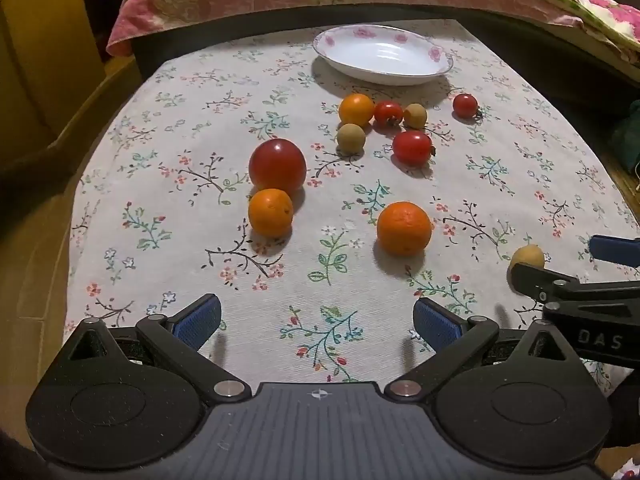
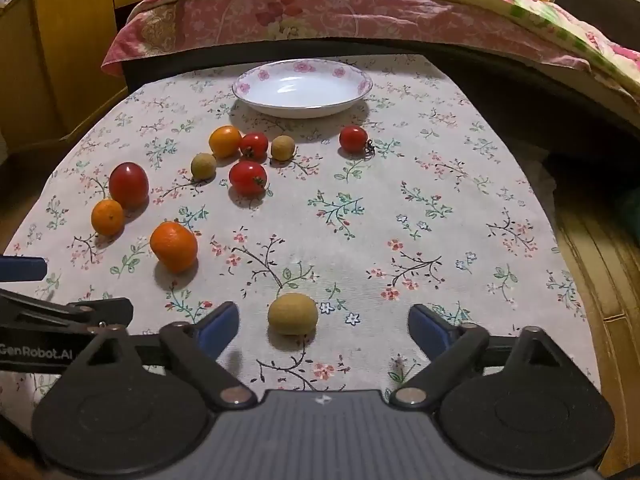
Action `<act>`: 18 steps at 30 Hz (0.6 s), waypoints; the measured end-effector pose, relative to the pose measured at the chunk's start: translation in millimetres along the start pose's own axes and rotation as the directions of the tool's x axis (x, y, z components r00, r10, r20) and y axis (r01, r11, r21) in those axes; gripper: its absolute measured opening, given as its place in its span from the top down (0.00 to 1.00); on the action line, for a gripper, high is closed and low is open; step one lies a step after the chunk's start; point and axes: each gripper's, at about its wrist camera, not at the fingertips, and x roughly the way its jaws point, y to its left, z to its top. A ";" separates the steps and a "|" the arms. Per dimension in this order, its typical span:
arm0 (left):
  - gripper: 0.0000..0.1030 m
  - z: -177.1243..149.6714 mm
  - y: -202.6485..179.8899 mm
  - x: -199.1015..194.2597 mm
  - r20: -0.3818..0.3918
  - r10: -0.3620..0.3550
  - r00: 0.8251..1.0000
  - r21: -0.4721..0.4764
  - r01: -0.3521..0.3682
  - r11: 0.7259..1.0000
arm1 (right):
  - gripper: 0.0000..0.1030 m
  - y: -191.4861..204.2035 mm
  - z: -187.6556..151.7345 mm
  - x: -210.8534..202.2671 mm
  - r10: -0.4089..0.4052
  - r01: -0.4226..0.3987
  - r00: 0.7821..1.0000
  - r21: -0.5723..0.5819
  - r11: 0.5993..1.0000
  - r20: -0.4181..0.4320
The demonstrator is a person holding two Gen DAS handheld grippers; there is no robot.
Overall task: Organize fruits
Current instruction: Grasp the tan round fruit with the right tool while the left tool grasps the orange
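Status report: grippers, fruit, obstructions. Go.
Left gripper open, empty. Right gripper open, yellow fruit between fingers, ungripped. Plate empty. Path clear.

In the left wrist view the right gripper is cut off by the right edge, and its finger hides the lower part of a tan fruit near the desk's right edge. In the right wrist view the left gripper is cut by the left edge. Each camera's own gripper body hides the desk's near edge. The quilt covers whatever lies beyond the far edge.
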 end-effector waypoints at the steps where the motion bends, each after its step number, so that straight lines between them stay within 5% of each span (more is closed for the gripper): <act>1: 0.00 0.1 -0.4 0.5 -0.001 0.000 1.000 0.002 0.000 1.000 | 0.21 0.9 -0.2 1.7 0.003 -0.003 1.000 -0.004 1.000 -0.006; 7: 0.00 0.8 -1.0 3.5 -0.002 -0.007 1.000 -0.005 0.007 1.000 | 0.48 3.3 -0.9 12.4 0.014 -0.015 0.999 -0.028 0.999 -0.033; 18: 0.00 -2.4 -1.2 10.4 0.010 -0.050 0.999 0.000 0.050 0.999 | 0.63 4.8 3.3 20.3 0.070 -0.072 0.996 -0.038 0.997 -0.053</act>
